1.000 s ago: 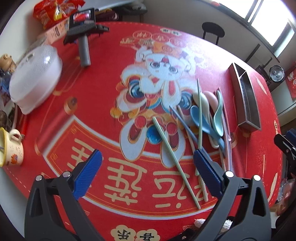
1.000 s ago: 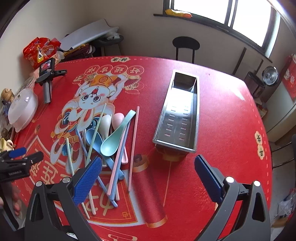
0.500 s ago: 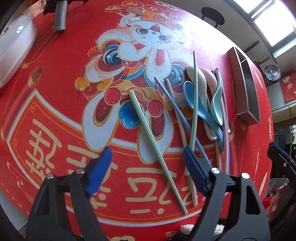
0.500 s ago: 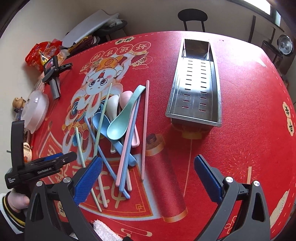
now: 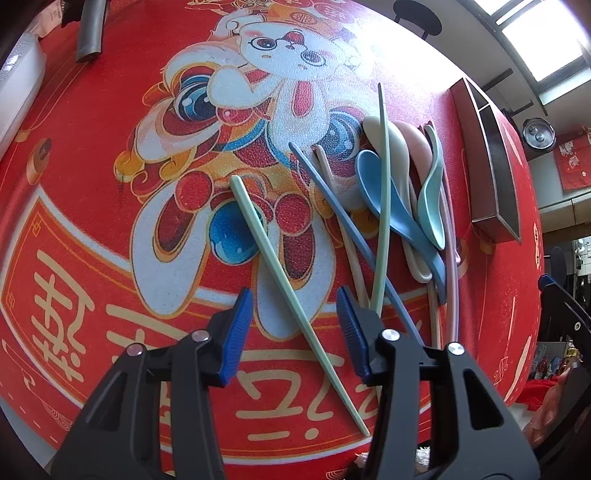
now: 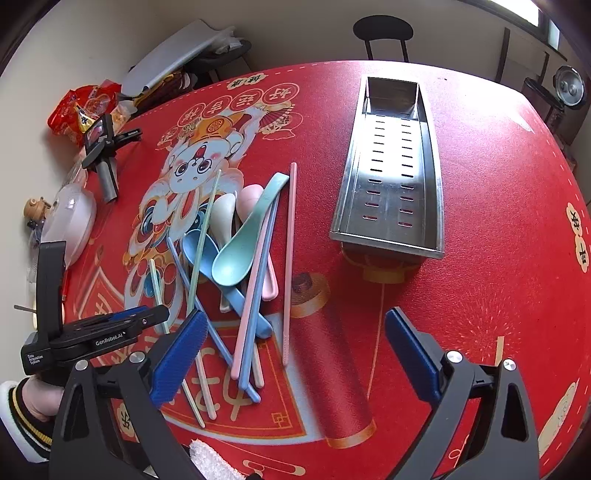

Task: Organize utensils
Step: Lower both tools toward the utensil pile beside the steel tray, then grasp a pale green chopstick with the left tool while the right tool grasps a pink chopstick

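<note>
A pile of pastel spoons and chopsticks lies on the red mat. A light green chopstick runs diagonally between the fingers of my left gripper, which is open and low over it. It also shows in the right wrist view. A blue spoon, a teal spoon and a blue chopstick lie to its right. The steel utensil tray stands empty at the right. My right gripper is open and empty, above the mat near the pile's front end.
A white lidded dish, a black phone stand and snack bags sit at the table's left edge. A chair stands behind the table. A white cloth lies at the front edge.
My left gripper has dropped down over the green chopstick and its fingers have narrowed around it. My right gripper has moved forward and tilted down over the table.
</note>
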### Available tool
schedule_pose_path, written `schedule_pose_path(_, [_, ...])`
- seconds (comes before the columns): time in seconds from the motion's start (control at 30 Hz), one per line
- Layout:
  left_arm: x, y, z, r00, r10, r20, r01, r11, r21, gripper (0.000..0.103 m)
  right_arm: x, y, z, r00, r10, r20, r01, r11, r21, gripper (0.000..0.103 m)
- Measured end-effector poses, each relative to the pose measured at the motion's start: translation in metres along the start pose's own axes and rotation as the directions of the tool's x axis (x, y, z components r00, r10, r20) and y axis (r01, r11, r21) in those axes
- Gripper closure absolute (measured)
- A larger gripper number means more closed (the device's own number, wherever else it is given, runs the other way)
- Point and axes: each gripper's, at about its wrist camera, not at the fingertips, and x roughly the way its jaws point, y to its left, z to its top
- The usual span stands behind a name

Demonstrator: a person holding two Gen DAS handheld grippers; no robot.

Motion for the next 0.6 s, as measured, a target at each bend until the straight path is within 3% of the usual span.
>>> schedule_pose_path(0.03, [0.0,-0.001,0.001,1.0,0.014,0.008,-0.014,1.0,0.007,0.068,0.001,-0.001,0.0,1.0,0.003,-0.004,-0.003,1.0,0.006,0.013])
schedule_pose_path(0.1, [0.004,0.001,0.007,1.0,0.011,-0.001,-0.011,1.0,0.012,0.086,0.004,-0.005,0.0,1.0,0.016,-0.014,-0.016,1.0,0.025,0.019])
schedule_pose_path(0.13, [0.005,0.002,0.01,1.0,0.018,0.004,-0.018,1.0,0.012,0.088,0.006,-0.007,0.0,1.0,0.02,-0.022,-0.02,0.999,0.034,0.024])
schedule_pose_path(0.2, [0.006,0.006,0.016,1.0,0.008,0.017,-0.008,1.0,0.024,0.089,0.01,-0.01,0.0,0.999,0.021,-0.035,-0.02,0.999,0.038,0.035])
schedule_pose_path(0.27, [0.007,0.006,0.022,0.999,0.017,0.036,-0.019,0.998,0.052,0.089,0.015,-0.01,0.0,0.999,0.015,-0.045,-0.014,1.0,0.02,0.056])
schedule_pose_path(0.37, [0.007,0.008,0.034,0.997,0.04,0.064,-0.044,0.996,0.071,0.089,0.024,-0.006,0.002,0.998,0.013,-0.055,-0.014,1.0,-0.025,0.078])
schedule_pose_path(0.43, [0.008,0.012,0.045,0.996,0.047,0.081,-0.052,0.997,0.061,0.089,0.032,0.0,0.005,0.999,0.003,-0.05,-0.006,0.998,-0.064,0.084])
schedule_pose_path(0.6, [0.009,0.019,0.063,0.992,0.056,0.114,-0.062,0.997,0.048,0.088,0.056,0.015,0.023,1.0,-0.015,-0.023,0.013,0.994,-0.111,0.087])
